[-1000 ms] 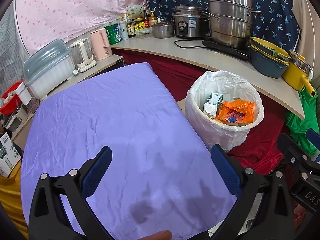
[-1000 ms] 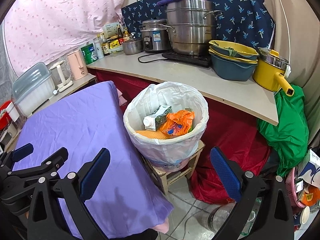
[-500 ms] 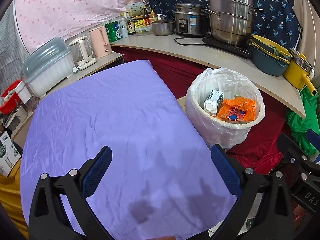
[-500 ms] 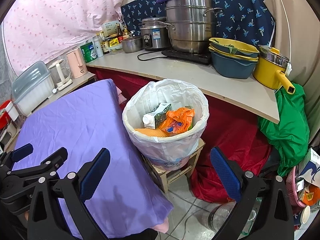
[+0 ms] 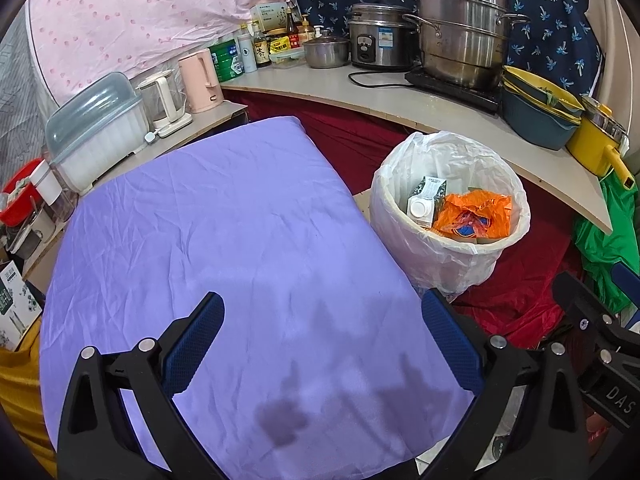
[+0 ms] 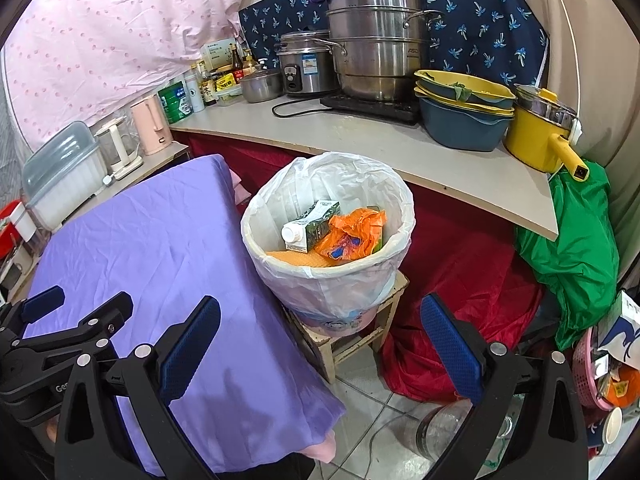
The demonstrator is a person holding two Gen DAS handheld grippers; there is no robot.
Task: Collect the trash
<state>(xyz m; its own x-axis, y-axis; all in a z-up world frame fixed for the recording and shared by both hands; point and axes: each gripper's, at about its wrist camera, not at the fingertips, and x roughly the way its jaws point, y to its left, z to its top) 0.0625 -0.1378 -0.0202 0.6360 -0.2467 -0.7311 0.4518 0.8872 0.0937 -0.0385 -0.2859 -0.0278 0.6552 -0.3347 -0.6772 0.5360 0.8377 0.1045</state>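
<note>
Ahead of me a pale curved counter (image 6: 360,136) ran along the back wall, with dark red cloth (image 6: 452,248) draped below it. Behind it hung a navy cloth with a small blue print (image 6: 480,20), and to my left a pink dotted sheet (image 5: 132,20) covered the wall. A table under a wrinkled purple cloth (image 5: 224,240) stood in front of me. The floor (image 6: 384,412) was pale tile. A small wooden stool (image 6: 352,340) stood on it beside the table.

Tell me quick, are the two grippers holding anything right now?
Left gripper: open, holding nothing.
Right gripper: open, holding nothing.
</note>
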